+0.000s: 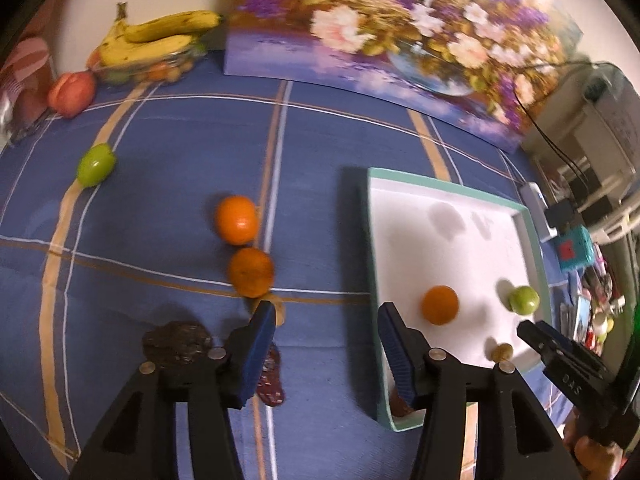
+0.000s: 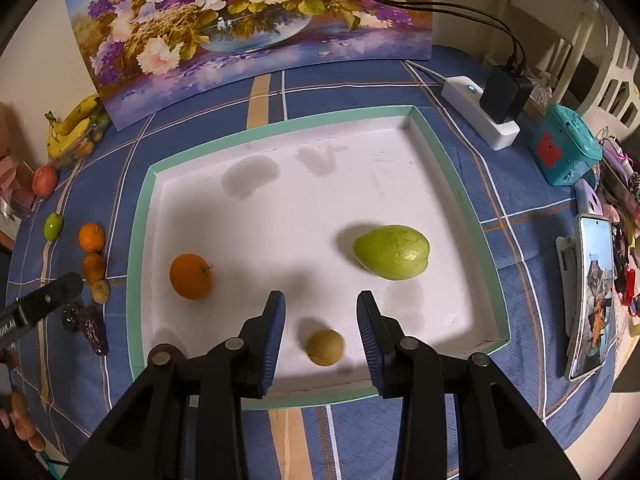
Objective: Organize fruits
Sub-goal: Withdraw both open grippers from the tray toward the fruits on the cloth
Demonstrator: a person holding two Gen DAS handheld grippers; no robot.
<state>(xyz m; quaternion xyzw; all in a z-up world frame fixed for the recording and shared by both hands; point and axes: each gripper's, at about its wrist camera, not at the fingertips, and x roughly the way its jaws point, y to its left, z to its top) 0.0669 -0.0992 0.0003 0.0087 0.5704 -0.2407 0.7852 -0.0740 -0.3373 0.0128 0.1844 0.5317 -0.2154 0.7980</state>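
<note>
- The right gripper (image 2: 321, 316) hangs over the near edge of the tray (image 2: 138, 216), its jaws apart; a small yellow-brown fruit (image 2: 325, 347) lies on the tray floor between them, touched by neither pad.
- The left gripper (image 1: 326, 328) hovers over the blue plaid cloth (image 1: 180, 168) just beside the tray's left wall, jaws apart with nothing between them.
- On the cloth, far left corner: bananas (image 1: 160, 34) on a glass bowl, with a red-pink fruit (image 1: 72, 94) just in front.
- Nearer, by the left edge, a small green fruit (image 1: 97, 164) lies alone.
- Towards the middle, two oranges (image 1: 236, 219) sit one behind the other, almost touching.
- Just left of the left gripper's fingers (image 1: 260, 352) lies a dark wrinkled fruit (image 1: 178, 342); a reddish-brown date (image 1: 272, 380) shows partly behind the left finger.
- Inside the tray, left half: one orange (image 2: 191, 276).
- Right half: a large green guava-like fruit (image 2: 392, 252), well apart from the orange.
- Behind the tray a flower painting (image 2: 256, 16) leans upright at the cloth's far edge.
- Off the tray's far right corner sits a white power strip (image 2: 480, 120) with a black plug.
</note>
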